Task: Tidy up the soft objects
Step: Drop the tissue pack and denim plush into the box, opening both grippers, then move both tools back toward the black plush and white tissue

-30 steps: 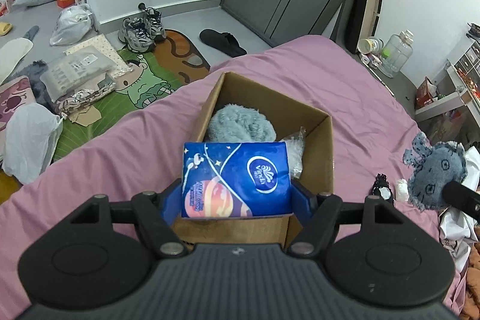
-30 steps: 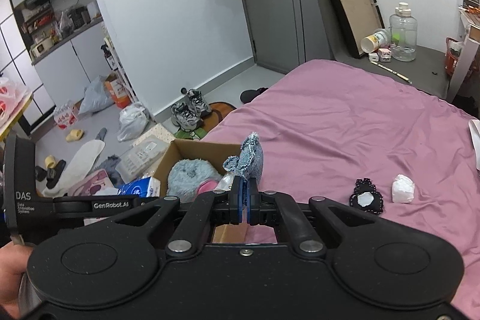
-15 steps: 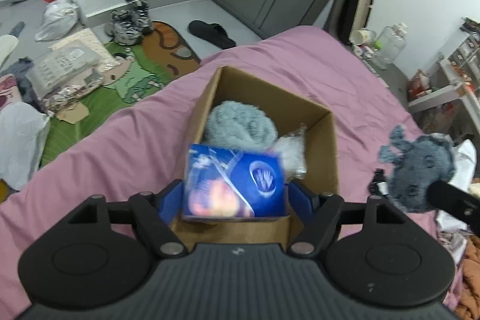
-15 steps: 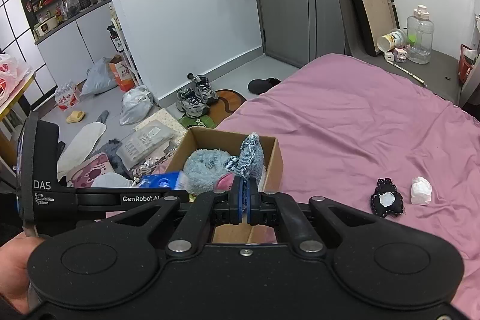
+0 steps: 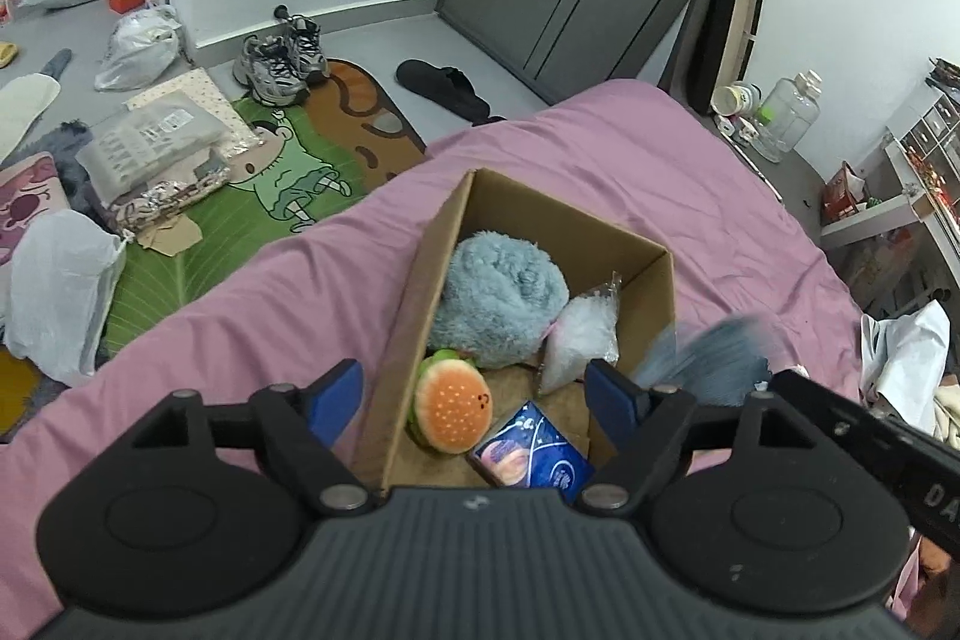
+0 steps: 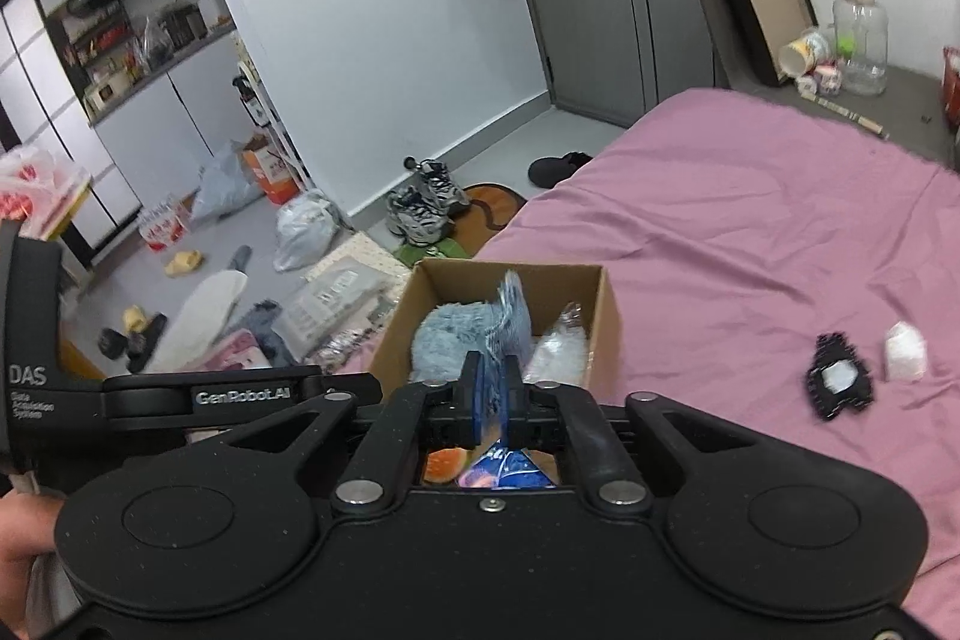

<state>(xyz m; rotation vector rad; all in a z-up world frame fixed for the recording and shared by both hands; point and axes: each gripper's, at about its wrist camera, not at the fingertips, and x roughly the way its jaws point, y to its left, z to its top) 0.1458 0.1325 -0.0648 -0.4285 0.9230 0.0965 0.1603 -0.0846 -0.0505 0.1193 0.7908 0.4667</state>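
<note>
Left wrist view: the left claw stands wide with nothing between its blue pads, hovering above the near end of the cardboard box that sits on the pink bed in the center of the frame. Inside the box lie a fluffy blue-grey plush, a clear plastic bag, a burger plush and a blue tissue pack at the bottom edge. At lower right a blurred grey plush toy hangs just outside the box's right wall, carried by the right claw. To do this step well, the left claw should probably lift clear so it does not block the box opening.

Right wrist view: the right claw is narrow, pinching the grey plush toy, which stands up in the center of the frame in front of the box. The toy looks limp, so I judge it best to carry it over the free gap between the fluffy plush and the bag, lower it past the rim, and only then let go, otherwise it may drape over the wall. 2 small items remain on the bed at right: a black patch and a white wad, well apart from the box.
</note>
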